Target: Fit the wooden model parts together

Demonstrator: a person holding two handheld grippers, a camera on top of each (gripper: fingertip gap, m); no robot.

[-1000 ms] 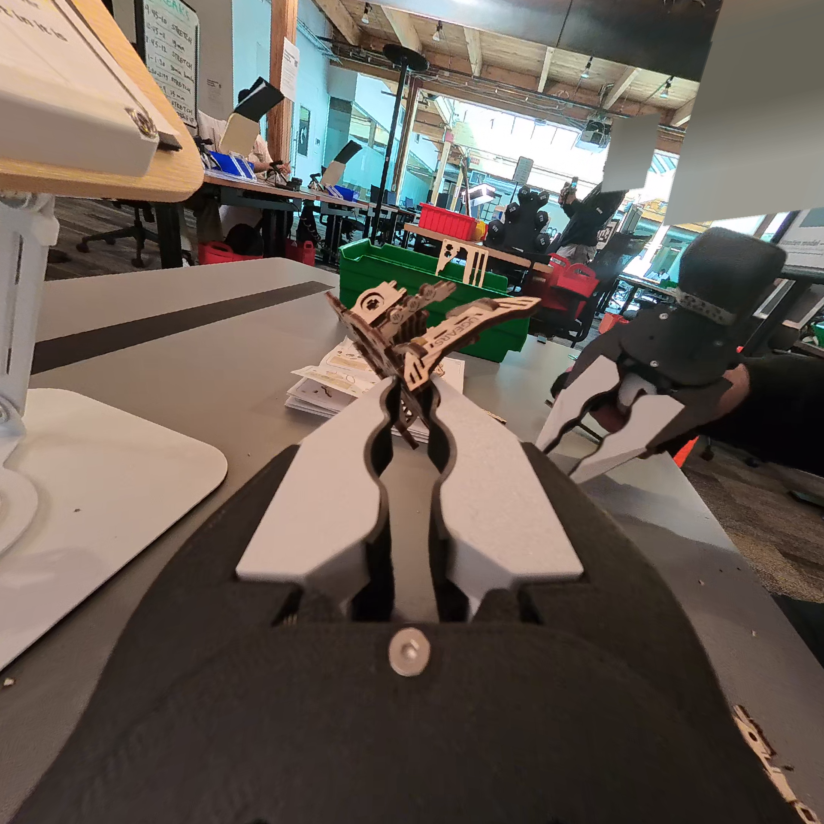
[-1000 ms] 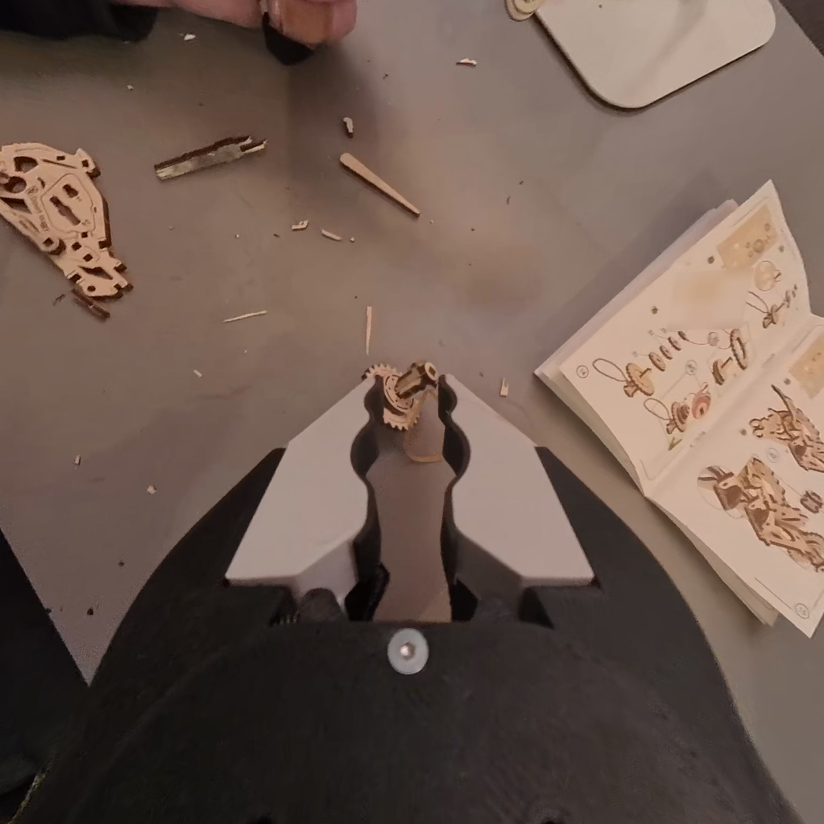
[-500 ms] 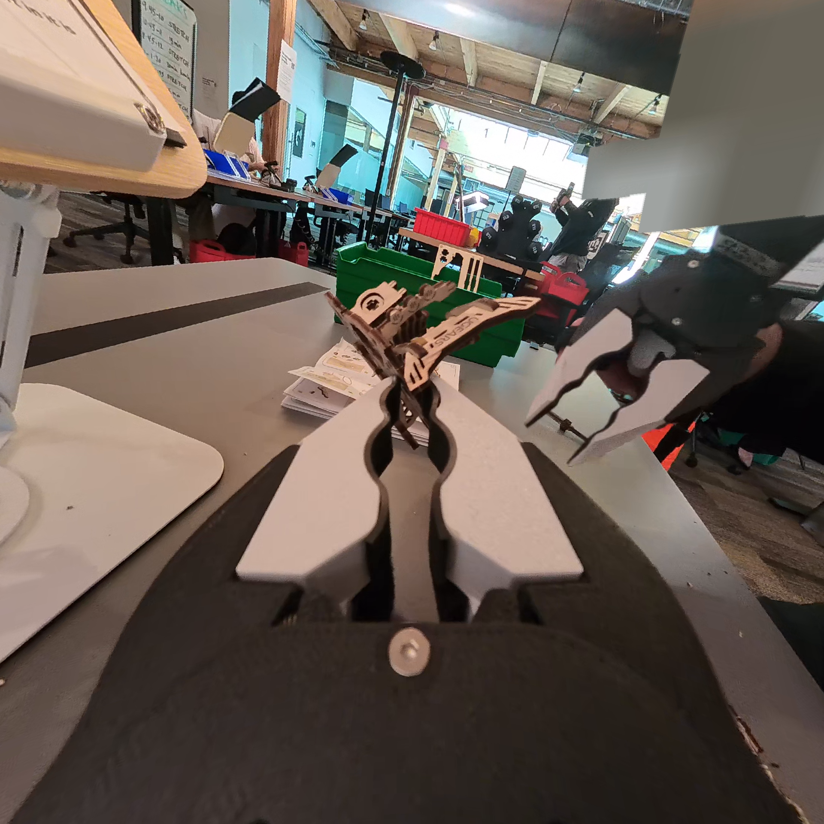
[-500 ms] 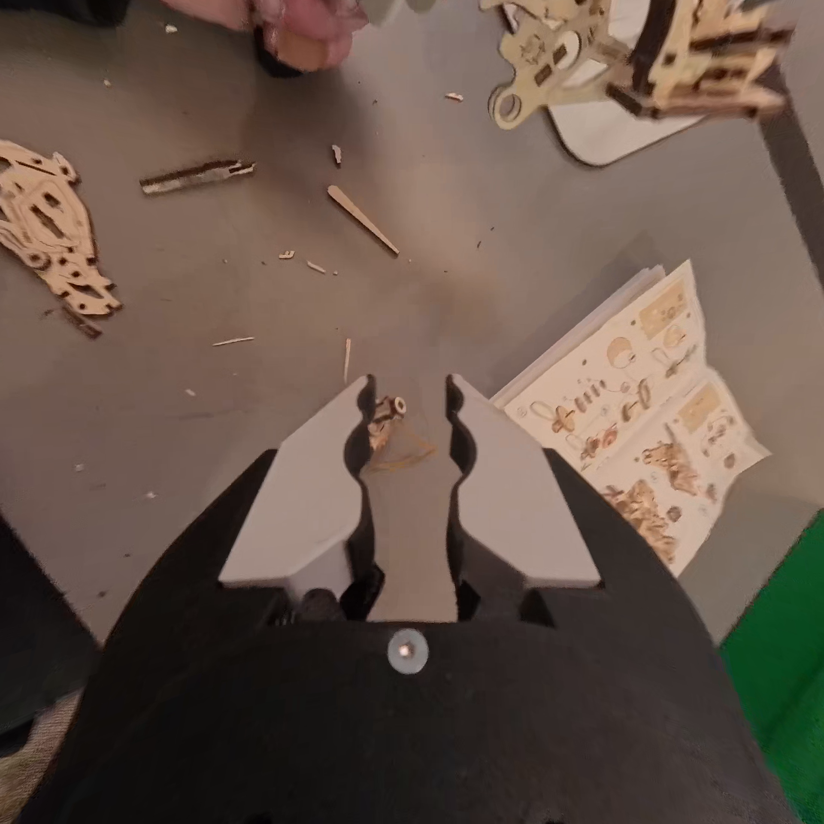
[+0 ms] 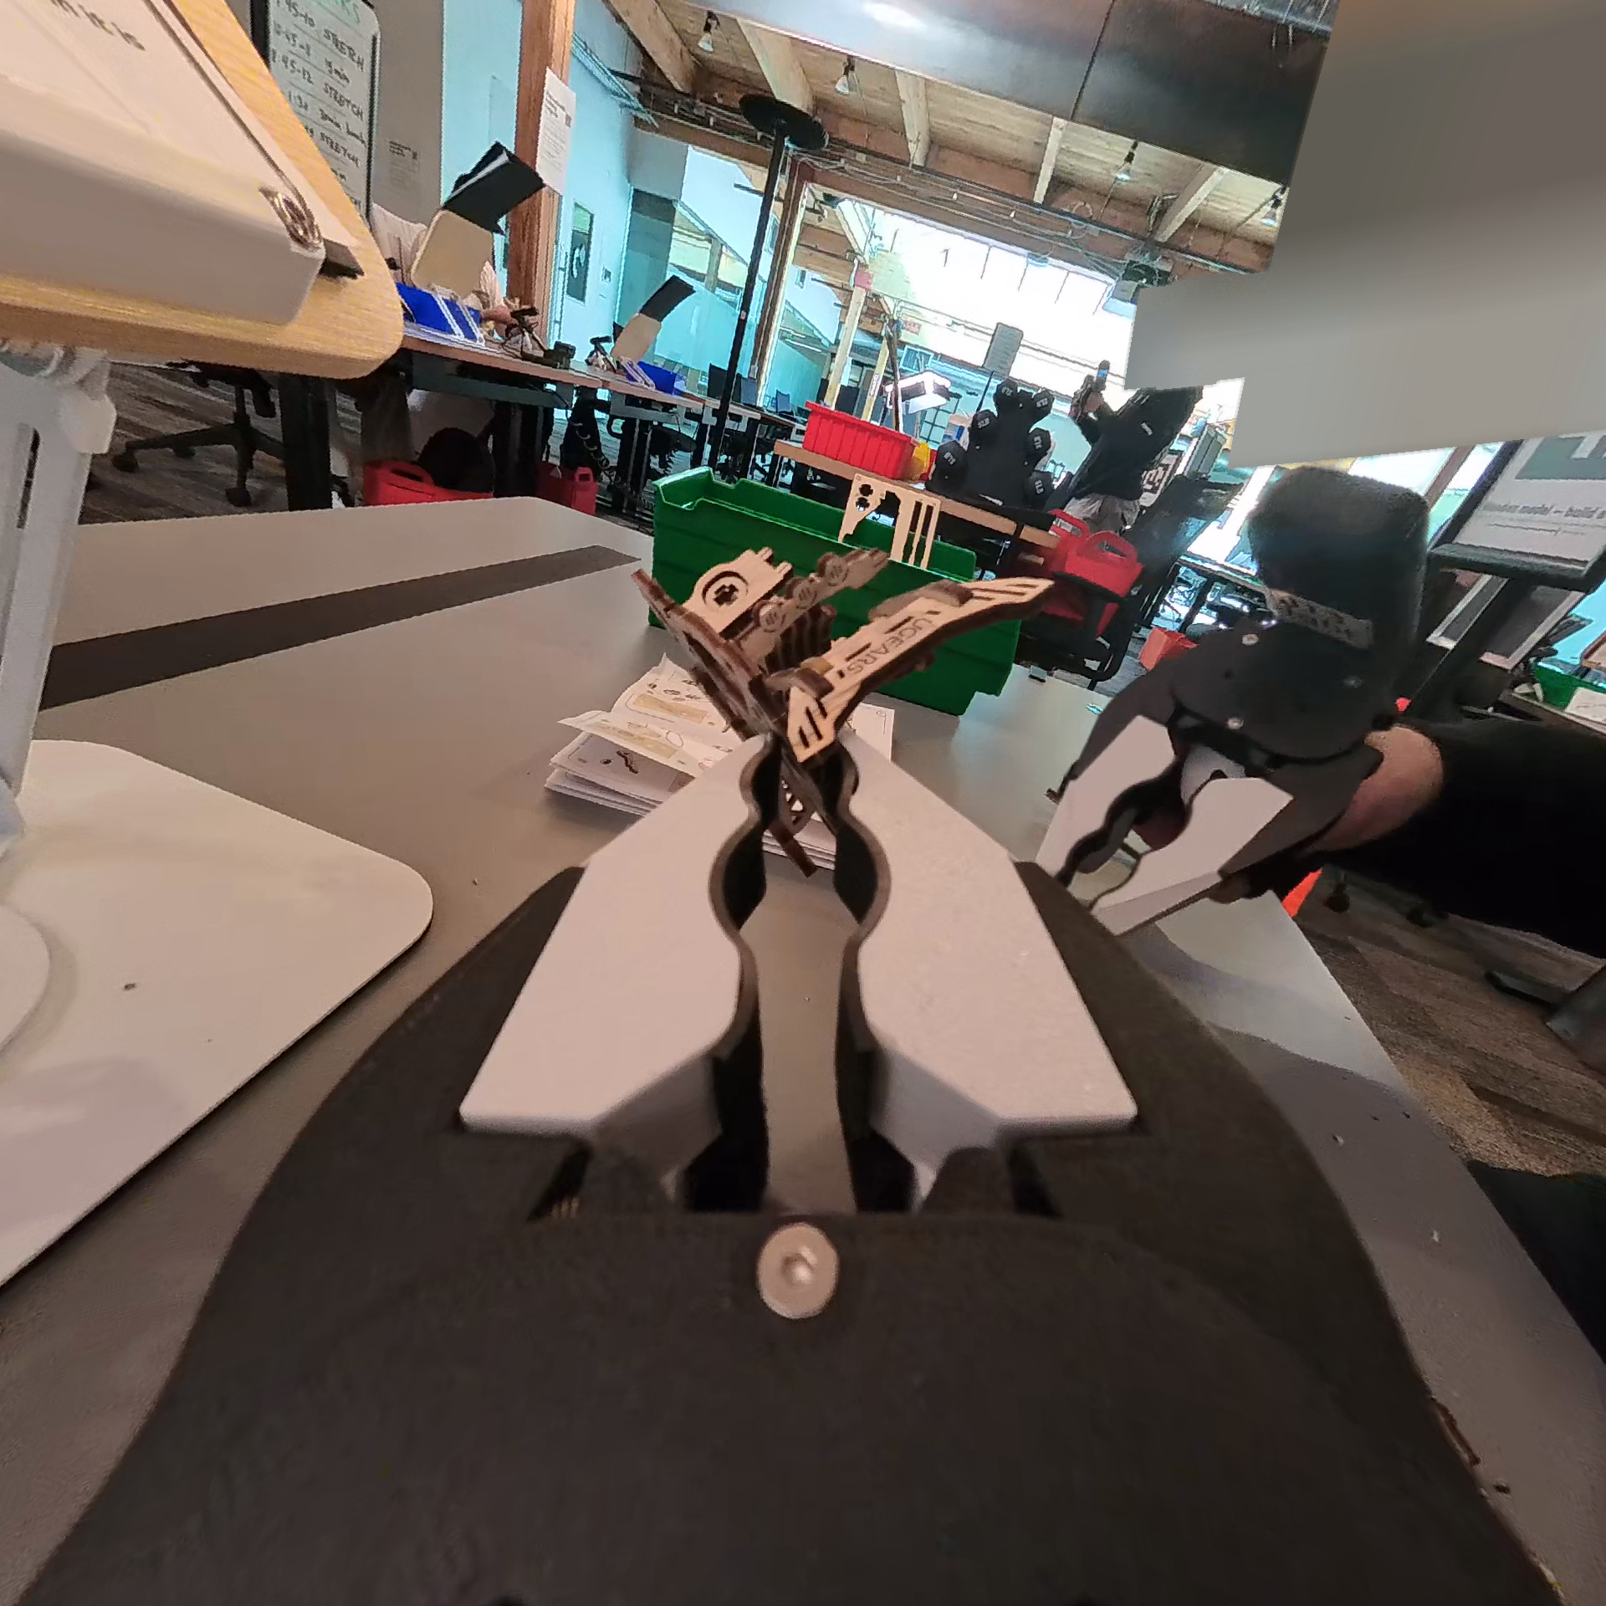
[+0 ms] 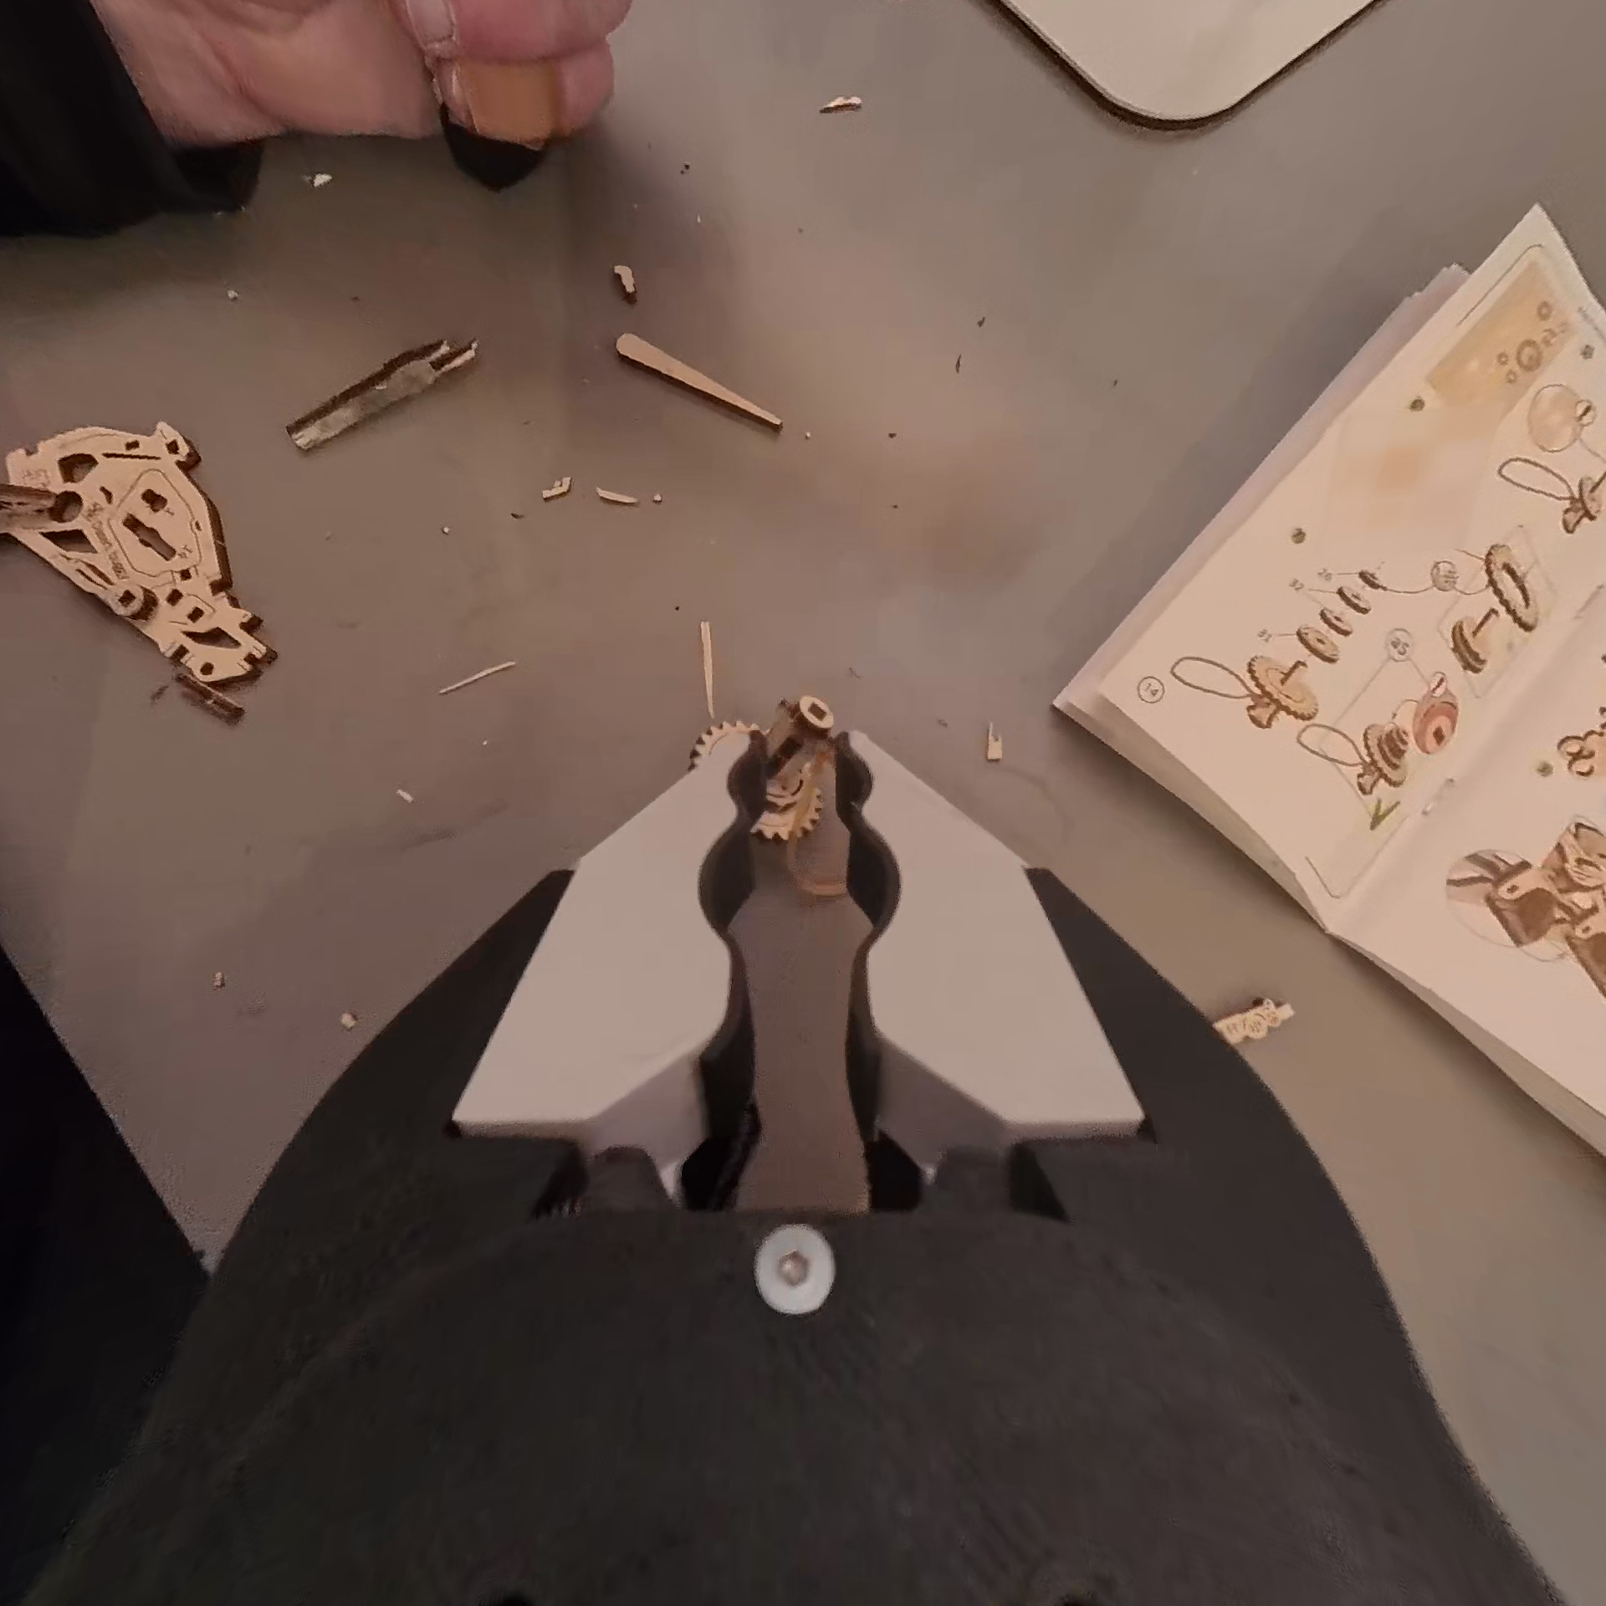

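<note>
Open workshop hall, timber ceiling [image 5: 939, 104] with spotlights, bright windows [image 5: 982, 269] at the far end, wooden post [image 5: 537, 130], rows of desks [image 5: 521, 374], office chairs [image 5: 235, 417], dark plank floor [image 5: 148, 469], grey table [image 5: 348, 695]

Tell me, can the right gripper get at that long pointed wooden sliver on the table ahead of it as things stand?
Probably not yet. The table between the right gripper and the pointed sliver is bare except for tiny chips, so the way is free, but its fingers are closed around a small gear assembly, which it would need to set down first.
</note>
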